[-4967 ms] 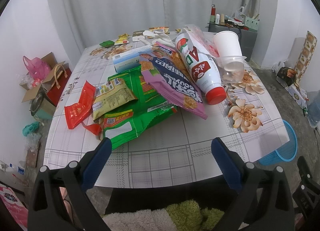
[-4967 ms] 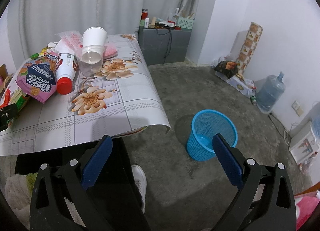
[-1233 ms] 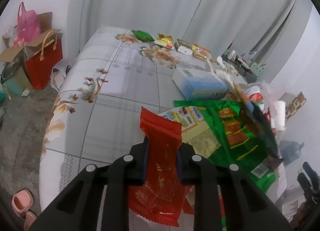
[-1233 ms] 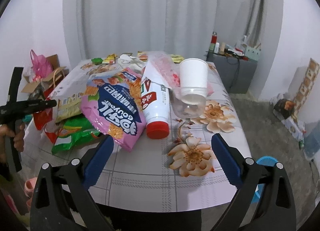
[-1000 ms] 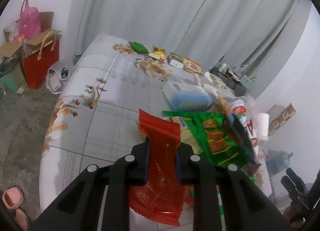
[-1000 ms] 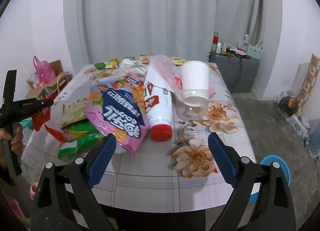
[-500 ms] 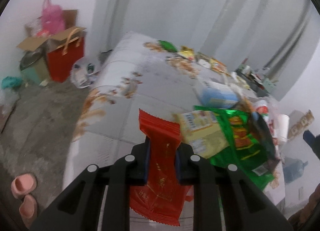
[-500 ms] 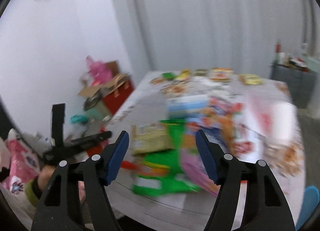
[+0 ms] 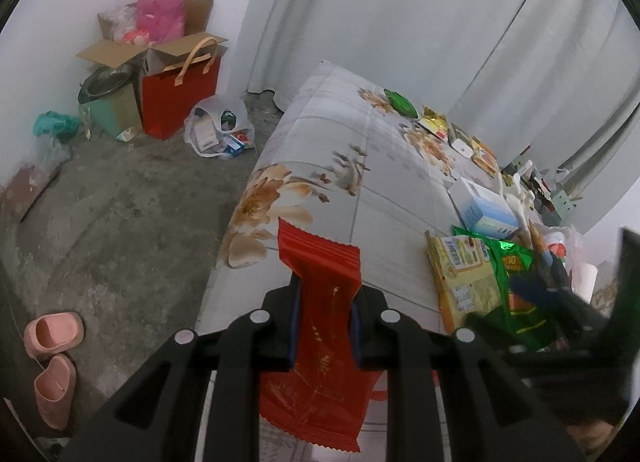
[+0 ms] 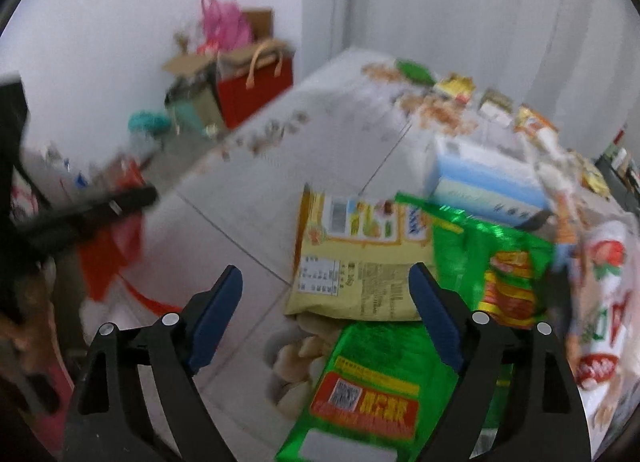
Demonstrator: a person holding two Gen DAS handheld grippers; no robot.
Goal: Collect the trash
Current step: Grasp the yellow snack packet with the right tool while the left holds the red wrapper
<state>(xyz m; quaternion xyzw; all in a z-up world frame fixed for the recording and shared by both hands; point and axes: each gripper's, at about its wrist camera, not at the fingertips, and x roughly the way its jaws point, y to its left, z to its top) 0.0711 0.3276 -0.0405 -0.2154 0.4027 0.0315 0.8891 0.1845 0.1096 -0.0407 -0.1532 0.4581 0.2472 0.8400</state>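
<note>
My left gripper (image 9: 325,287) is shut on a red snack wrapper (image 9: 318,342) and holds it above the near left edge of the table (image 9: 360,166). The wrapper also shows blurred at the left of the right wrist view (image 10: 110,258). My right gripper (image 10: 326,282) is open and hovers over the yellow snack bag (image 10: 360,258) and green snack bags (image 10: 400,362). The right gripper also shows in the left wrist view (image 9: 536,290), above the yellow bag (image 9: 464,278) and green bags (image 9: 520,286).
A blue-white box (image 9: 482,210) and small wrappers (image 9: 436,126) lie farther back on the table. A white bottle with red print (image 10: 600,302) lies at the right. On the floor stand a red bag (image 9: 180,98), a cardboard box (image 9: 132,46) and pink slippers (image 9: 52,362).
My right gripper has swung left and down over the snack bags and narrowed somewhat. My left gripper still holds the red wrapper and has drawn back towards the table's left edge.
</note>
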